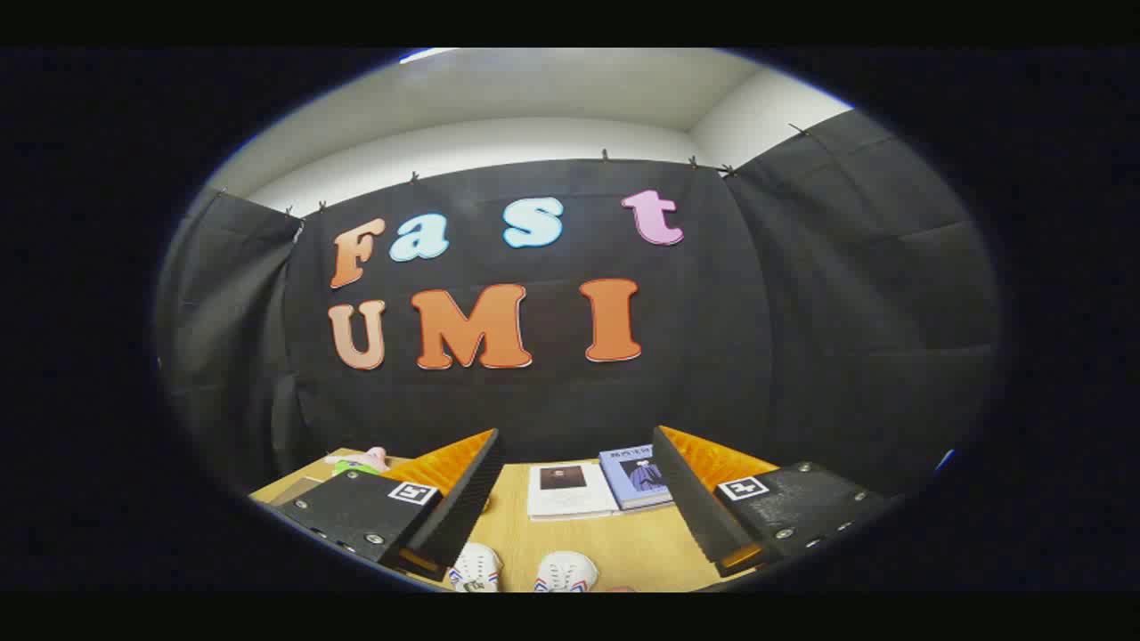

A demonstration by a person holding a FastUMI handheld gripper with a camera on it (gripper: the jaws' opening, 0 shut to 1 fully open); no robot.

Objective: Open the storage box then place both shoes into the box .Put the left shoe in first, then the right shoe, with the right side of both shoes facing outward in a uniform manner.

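Two shoes (521,572) low centre of frame, side by side on wooden table (614,543), toes pointing toward back wall, long axes running away from camera. Gripper (574,490) spread wide, holding nothing. Black cloth wall (802,338) behind, two books (601,485) mid-table between fingers.

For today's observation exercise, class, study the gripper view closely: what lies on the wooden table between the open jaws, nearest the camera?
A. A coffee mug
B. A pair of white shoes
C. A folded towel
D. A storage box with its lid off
B: the toes of two white shoes sit side by side on the table between the spread jaws of the gripper, nearer than the two books beyond them.
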